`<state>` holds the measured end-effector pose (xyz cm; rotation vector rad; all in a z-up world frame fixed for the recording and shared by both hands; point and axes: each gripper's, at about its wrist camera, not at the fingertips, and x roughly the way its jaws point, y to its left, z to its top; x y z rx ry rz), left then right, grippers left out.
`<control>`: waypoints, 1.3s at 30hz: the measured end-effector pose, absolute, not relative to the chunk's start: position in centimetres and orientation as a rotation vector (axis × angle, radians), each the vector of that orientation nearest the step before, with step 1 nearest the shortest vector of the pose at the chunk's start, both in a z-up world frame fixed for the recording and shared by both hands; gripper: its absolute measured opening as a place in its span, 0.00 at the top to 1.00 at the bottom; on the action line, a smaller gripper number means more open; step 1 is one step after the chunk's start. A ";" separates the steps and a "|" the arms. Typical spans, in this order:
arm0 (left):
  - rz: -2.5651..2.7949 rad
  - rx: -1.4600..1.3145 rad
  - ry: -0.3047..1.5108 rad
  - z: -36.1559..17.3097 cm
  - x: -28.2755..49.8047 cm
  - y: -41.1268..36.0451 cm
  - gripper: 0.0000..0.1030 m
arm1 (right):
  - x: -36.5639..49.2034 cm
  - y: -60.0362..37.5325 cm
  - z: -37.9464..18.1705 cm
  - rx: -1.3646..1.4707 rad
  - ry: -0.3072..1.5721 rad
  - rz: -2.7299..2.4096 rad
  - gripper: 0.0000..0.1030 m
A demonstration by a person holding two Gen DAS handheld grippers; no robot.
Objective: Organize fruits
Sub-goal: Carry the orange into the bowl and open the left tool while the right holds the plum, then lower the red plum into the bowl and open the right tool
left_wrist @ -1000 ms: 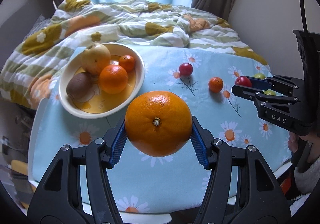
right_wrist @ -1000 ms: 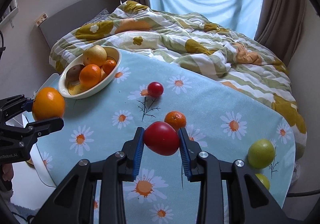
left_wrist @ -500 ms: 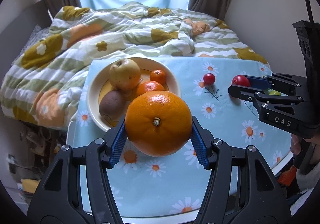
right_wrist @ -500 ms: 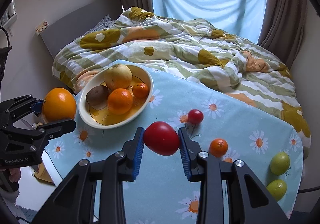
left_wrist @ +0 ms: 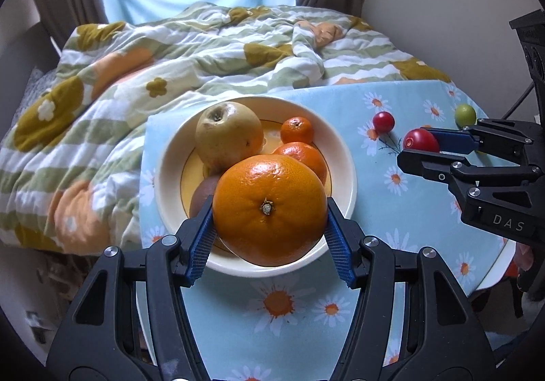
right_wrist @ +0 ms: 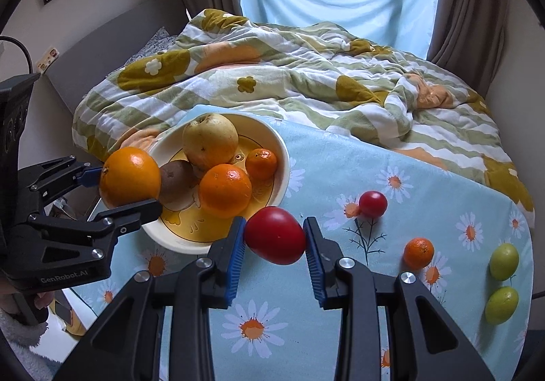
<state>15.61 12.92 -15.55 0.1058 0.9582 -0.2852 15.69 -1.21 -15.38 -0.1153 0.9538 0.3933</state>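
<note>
large round orange (left_wrist: 269,209): clamped by left gripper (left_wrist: 269,227) blue fingers, tilted down above cream round bowl (left_wrist: 344,156) | red oval tomato (right_wrist: 275,235): pinched by right gripper (right_wrist: 275,246), angled down over daisy-print blue surface (right_wrist: 425,197) beside bowl

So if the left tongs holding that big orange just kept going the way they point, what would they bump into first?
Probably the bowl: the left tongs aim their big orange down at the brown fruit and the smaller orange inside, though depth is unclear.
</note>
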 end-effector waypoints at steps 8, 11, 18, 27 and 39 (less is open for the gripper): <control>-0.339 0.198 0.982 -18.1 16.7 12.3 0.36 | 16.3 -0.7 -16.5 -0.080 0.972 0.328 0.69; -0.340 0.221 0.986 -18.7 16.8 12.2 0.36 | 16.5 -0.7 -16.8 -0.073 0.975 0.308 0.69; -0.356 0.214 0.963 -18.0 16.7 12.0 0.02 | 16.4 -1.2 -16.5 -0.046 0.973 0.266 0.69; -0.326 0.185 0.933 -15.9 16.0 12.1 0.00 | 16.5 -2.1 -15.8 -0.049 0.971 0.272 0.69; -0.196 0.084 0.960 -14.2 14.6 13.5 0.00 | 18.8 -1.1 -14.4 -0.089 0.960 0.426 0.69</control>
